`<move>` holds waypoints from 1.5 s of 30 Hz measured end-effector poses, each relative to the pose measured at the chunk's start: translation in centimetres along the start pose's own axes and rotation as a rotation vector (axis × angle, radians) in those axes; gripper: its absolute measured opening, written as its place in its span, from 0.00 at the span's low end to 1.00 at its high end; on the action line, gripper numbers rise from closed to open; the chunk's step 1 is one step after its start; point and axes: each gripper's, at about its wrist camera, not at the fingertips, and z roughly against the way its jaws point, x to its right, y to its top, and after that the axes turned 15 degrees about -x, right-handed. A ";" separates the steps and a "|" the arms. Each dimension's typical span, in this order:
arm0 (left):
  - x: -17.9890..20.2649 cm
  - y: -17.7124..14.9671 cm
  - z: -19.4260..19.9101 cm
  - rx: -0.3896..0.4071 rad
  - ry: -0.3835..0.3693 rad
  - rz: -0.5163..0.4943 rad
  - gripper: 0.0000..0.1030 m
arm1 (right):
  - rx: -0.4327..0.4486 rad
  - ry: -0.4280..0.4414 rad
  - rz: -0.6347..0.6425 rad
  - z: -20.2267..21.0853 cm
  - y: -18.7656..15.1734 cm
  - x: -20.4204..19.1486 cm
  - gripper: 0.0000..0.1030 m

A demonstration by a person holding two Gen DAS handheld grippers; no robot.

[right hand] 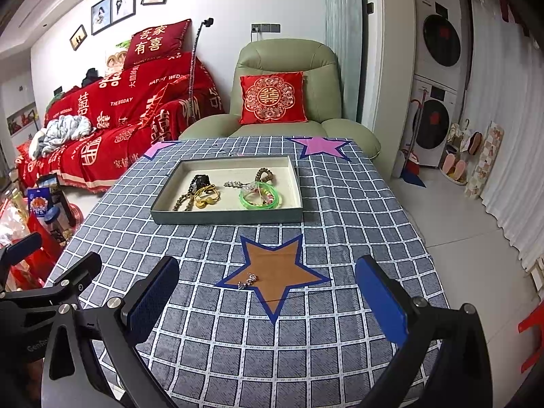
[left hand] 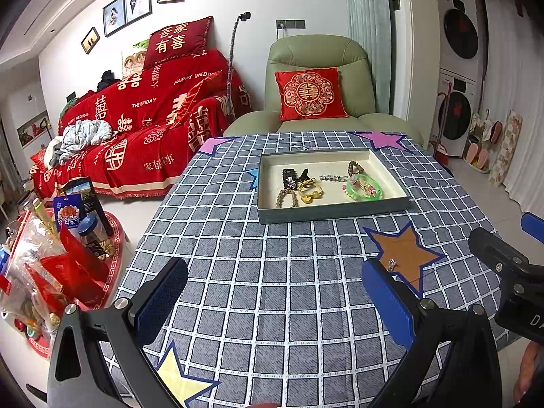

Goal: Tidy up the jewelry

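Observation:
A shallow grey-green tray (left hand: 326, 213) (right hand: 224, 218) stands on the checked tablecloth and holds several pieces: a green bangle (left hand: 363, 188) (right hand: 261, 197), yellow hair ties (left hand: 310, 190) (right hand: 205, 197), bead bracelets and clips. A small sparkly piece of jewelry (right hand: 248, 280) (left hand: 391, 264) lies loose on the brown star (right hand: 275, 268). My left gripper (left hand: 275, 302) is open and empty above the near table. My right gripper (right hand: 268, 302) is open and empty, just short of the loose piece.
The table (right hand: 357, 204) wears a grey checked cloth with pink, brown and yellow stars. A green armchair (right hand: 289, 68) stands behind it, a red sofa (left hand: 146, 119) at the left. Boxes and bags (left hand: 51, 255) crowd the floor left.

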 end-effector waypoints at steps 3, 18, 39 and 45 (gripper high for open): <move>0.0 0.0 0.0 0.000 0.001 0.001 1.00 | -0.001 0.002 0.002 0.0 0.0 0.0 1.00; 0.1 -0.1 0.2 0.001 0.002 0.002 1.00 | 0.000 0.002 0.000 -0.1 -0.1 0.1 1.00; -0.3 -0.5 0.2 -0.010 -0.006 0.016 1.00 | 0.000 0.003 -0.001 -0.2 -0.3 0.1 1.00; -0.5 -0.5 0.3 0.004 -0.012 0.027 1.00 | 0.000 0.002 -0.001 -0.2 -0.3 0.1 1.00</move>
